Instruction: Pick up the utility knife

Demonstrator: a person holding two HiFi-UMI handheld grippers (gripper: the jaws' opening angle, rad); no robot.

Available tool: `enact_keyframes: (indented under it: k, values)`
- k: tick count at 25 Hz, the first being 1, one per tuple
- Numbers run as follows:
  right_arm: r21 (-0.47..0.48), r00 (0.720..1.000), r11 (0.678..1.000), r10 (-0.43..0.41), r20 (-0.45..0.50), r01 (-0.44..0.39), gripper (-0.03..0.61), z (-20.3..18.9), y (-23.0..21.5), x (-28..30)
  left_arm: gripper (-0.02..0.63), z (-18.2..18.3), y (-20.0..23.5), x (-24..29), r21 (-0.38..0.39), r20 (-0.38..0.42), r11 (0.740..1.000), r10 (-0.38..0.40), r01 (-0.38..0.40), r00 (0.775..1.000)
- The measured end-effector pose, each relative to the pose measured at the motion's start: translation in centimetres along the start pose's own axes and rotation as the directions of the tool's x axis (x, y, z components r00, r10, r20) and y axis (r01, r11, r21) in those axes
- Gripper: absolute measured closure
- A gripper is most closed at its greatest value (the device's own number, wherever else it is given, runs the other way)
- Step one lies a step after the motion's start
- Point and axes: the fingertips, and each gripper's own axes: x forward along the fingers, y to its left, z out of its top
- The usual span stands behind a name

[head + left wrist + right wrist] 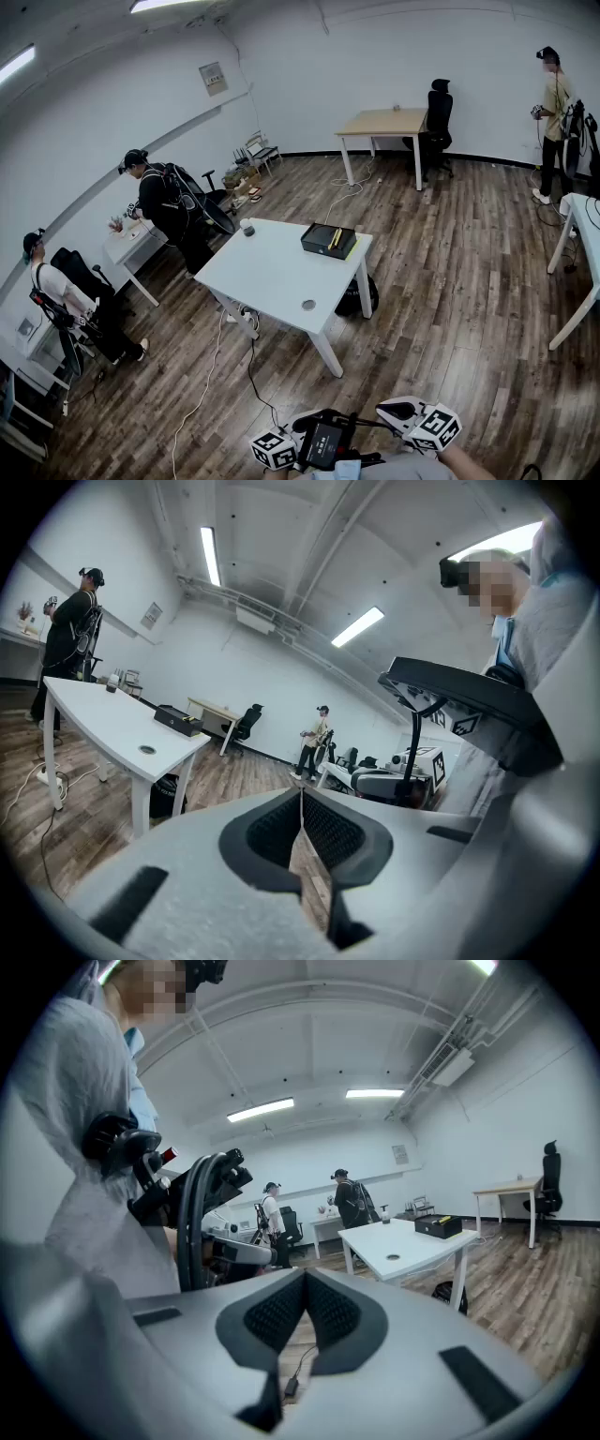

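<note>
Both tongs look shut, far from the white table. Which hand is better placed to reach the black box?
Left, slightly. The white table and black box lie ahead, left of centre, on the side of the left tongs. The right tongs are just as shut and empty; neither is close.

Left gripper (301, 799) is holding its jaws pressed together, gripping nothing. Beyond them a white table (103, 728) is standing on wood floor (75, 808), carrying a black box (174, 719) with a yellow item (195, 722) on top, possibly a tool.
</note>
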Motion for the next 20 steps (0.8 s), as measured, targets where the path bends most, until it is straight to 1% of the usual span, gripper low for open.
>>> enact_keyframes:
  k: [3, 13, 20]
  values:
    - [0.002, 1.0, 1.0, 0.002, -0.002, -0.002, 0.552, -0.2, 0.1, 0.0, 0.595, -0.3, -0.2, -0.1, -0.018, -0.002, 1.0, -0.001, 0.001, 1.0]
    - [0.001, 1.0, 1.0, 0.01, -0.006, -0.01, 0.552, -0.1, 0.3, 0.0, 0.595, -1.1, 0.2, -0.4, -0.012, -0.022, 1.0, 0.011, -0.012, 1.0]
    - [0.008, 1.0, 1.0, 0.017, -0.001, -0.017, 0.552, -0.2, 0.2, 0.0, 0.595, -0.9, 0.2, -0.3, -0.036, -0.012, 0.999, 0.017, -0.018, 1.0]
